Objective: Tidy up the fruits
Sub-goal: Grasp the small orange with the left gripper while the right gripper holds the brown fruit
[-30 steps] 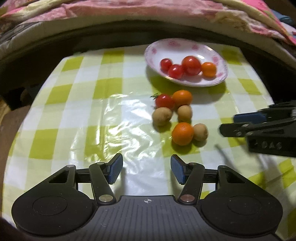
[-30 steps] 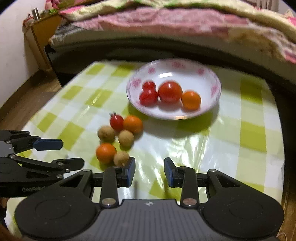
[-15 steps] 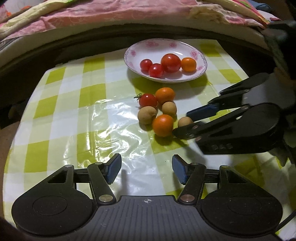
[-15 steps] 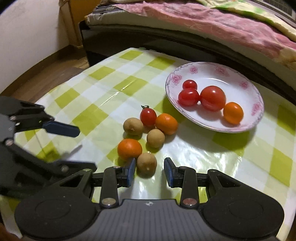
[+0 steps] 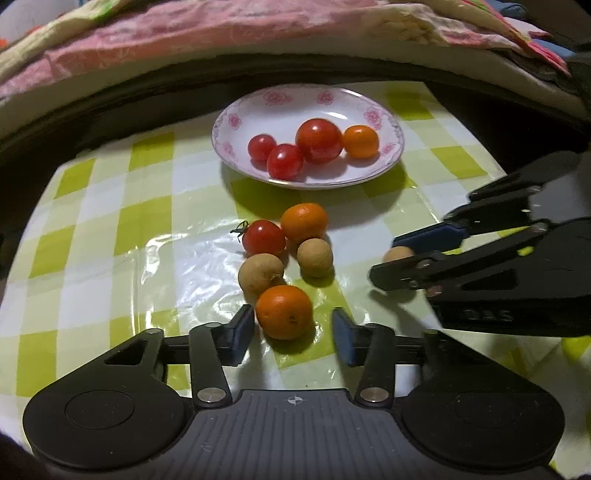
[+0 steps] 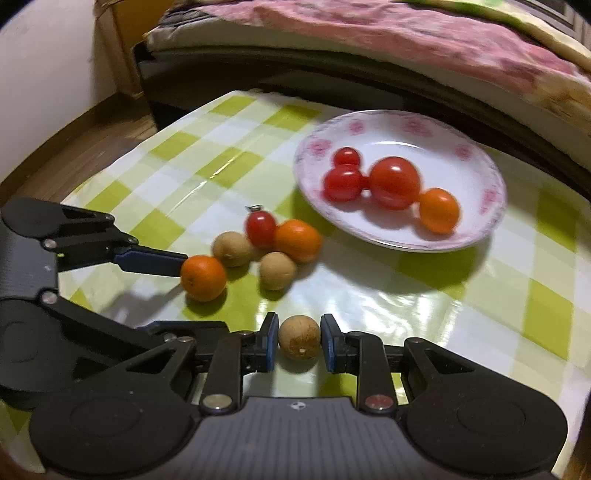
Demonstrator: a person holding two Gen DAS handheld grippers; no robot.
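Pinched between the pads of the right tool (image 6: pixel 299 341): a small round brown fruit (image 6: pixel 298 338), dull tan skin with one dark dot facing the camera, low over the surface (image 5: pixel 110 240) with its green-and-white checked cover. Left tool (image 5: pixel 291 334) spread around a small orange (image 5: pixel 284 312), jaws just now closing in, near pad almost at the peel, a gap showing at the other pad; bright, glossy, slightly dimpled skin. Just beyond that orange, a tight cluster on the surface: two more brown fruits (image 5: pixel 260 273) (image 5: pixel 314 256), matte and speckled, a red cherry tomato (image 5: pixel 264 237) with its green stalk on, and a second orange (image 5: pixel 304 223) touching the tomato. Farther back, a white plate (image 5: pixel 280 99) with a pink flower rim, holding three shiny red tomatoes (image 5: pixel 318 140) of different sizes and one orange tomato (image 5: pixel 360 141), all touching in a row. Behind the surface, a bed (image 5: pixel 221 29) under a pink cover.
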